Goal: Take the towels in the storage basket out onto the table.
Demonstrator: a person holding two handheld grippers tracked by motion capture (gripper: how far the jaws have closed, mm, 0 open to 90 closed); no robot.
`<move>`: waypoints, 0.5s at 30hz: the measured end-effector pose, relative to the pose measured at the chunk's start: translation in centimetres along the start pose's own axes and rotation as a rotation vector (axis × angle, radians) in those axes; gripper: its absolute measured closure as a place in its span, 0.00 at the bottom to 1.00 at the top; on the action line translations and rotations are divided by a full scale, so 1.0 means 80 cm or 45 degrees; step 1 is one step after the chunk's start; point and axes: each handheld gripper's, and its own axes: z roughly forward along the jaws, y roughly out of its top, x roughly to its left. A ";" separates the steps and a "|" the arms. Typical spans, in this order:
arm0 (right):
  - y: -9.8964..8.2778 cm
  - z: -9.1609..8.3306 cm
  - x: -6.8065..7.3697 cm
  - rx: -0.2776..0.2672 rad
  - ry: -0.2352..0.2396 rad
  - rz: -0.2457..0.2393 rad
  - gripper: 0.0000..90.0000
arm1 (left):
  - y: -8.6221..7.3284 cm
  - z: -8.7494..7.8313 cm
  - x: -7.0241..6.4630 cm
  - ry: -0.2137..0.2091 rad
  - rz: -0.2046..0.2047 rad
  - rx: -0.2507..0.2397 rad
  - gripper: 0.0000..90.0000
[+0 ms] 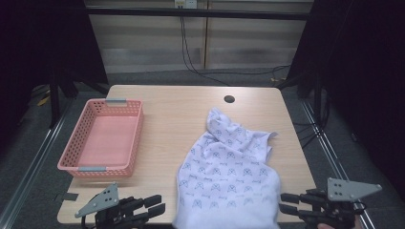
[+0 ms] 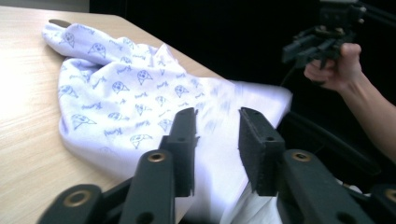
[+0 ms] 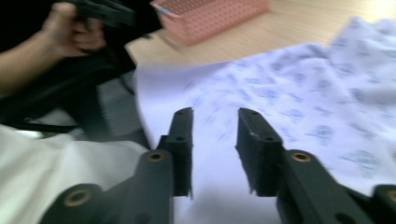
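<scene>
I am bringing the left gripper (image 1: 155, 208) and right gripper (image 1: 286, 204), jaws parted and pinching nothing, in on either side of the patterned cloth (image 1: 229, 171) draped over the table (image 1: 167, 119) near edge, to catch its corners.

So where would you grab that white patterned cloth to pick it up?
Probably at its two near corners, where the cloth hangs over the table's front edge. The left gripper and right gripper flank it with jaws open, so each could come in sideways onto the free hem.
</scene>
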 end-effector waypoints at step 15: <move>-0.030 0.101 -0.152 0.194 -0.281 0.134 0.63 | -0.007 0.139 0.130 0.156 -0.118 0.371 0.62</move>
